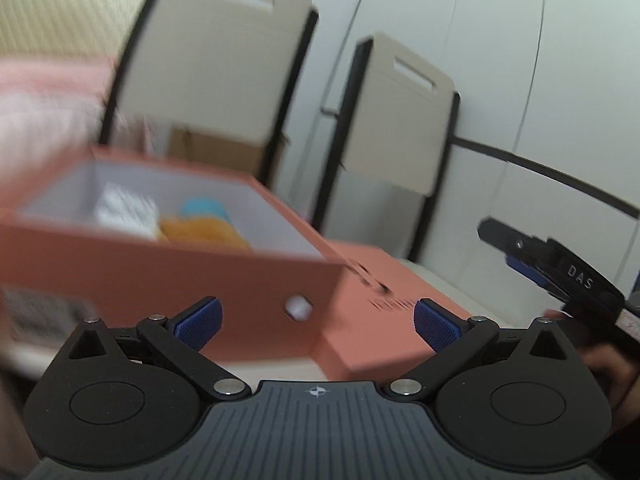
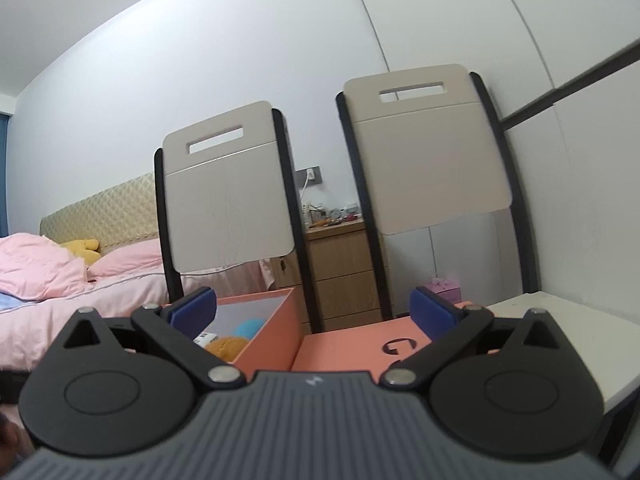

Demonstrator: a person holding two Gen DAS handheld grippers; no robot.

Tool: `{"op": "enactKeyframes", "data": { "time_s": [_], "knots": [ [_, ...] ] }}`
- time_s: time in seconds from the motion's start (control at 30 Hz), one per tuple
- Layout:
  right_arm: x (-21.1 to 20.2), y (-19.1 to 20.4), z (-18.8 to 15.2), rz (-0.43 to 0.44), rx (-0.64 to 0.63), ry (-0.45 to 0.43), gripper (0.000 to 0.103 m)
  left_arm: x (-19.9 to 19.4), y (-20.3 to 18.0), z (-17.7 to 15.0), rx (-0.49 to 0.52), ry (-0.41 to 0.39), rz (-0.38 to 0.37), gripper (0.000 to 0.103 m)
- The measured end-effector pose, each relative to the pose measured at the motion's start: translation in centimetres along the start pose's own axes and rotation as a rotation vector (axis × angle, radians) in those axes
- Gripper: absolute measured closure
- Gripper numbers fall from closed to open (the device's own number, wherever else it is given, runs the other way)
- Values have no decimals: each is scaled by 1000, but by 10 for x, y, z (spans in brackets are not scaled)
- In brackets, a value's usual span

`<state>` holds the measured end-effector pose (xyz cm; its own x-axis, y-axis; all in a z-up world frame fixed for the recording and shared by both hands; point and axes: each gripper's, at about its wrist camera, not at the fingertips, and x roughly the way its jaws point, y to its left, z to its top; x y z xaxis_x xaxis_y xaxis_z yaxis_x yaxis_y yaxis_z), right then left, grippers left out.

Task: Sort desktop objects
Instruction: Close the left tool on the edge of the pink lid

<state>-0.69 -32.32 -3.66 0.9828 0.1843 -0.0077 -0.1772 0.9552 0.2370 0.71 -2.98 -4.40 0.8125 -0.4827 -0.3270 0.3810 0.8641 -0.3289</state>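
We are holding both the left gripper (image 1: pixel 316 322) and right gripper (image 2: pixel 312 310) spread wide and empty, facing the salmon box (image 1: pixel 168 280) just ahead, its lid (image 2: pixel 360 350) lying flat beside it.

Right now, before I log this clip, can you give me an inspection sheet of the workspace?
Surface: white table, bare at its right end.
Job's things: open orange box holding an orange plush, a blue item and a white packet; orange lid flat beside it.
Clutter: nothing seen on the table.
Grippers: left hand-held gripper open, empty, facing the box; right hand-held gripper open, empty.
Cables: a plug and cord at the wall socket.
Surroundings: two folded chairs, bed, wooden nightstand with small items.
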Motion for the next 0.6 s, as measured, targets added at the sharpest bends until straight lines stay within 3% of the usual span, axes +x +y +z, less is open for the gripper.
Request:
{"op": "enactKeyframes", "data": {
  "time_s": [0.2,0.47,0.6],
  "knots": [
    [-16,-18,2,-26,-3,1,0,27,13,-14,-193,120,-93,0],
    [-27,-36,1,-64,-1,28,0,74,65,-41,-634,323,-185,2],
    [-30,-40,-2,-62,4,46,0,95,84,-55,-793,385,-209,5]
  ]
}}
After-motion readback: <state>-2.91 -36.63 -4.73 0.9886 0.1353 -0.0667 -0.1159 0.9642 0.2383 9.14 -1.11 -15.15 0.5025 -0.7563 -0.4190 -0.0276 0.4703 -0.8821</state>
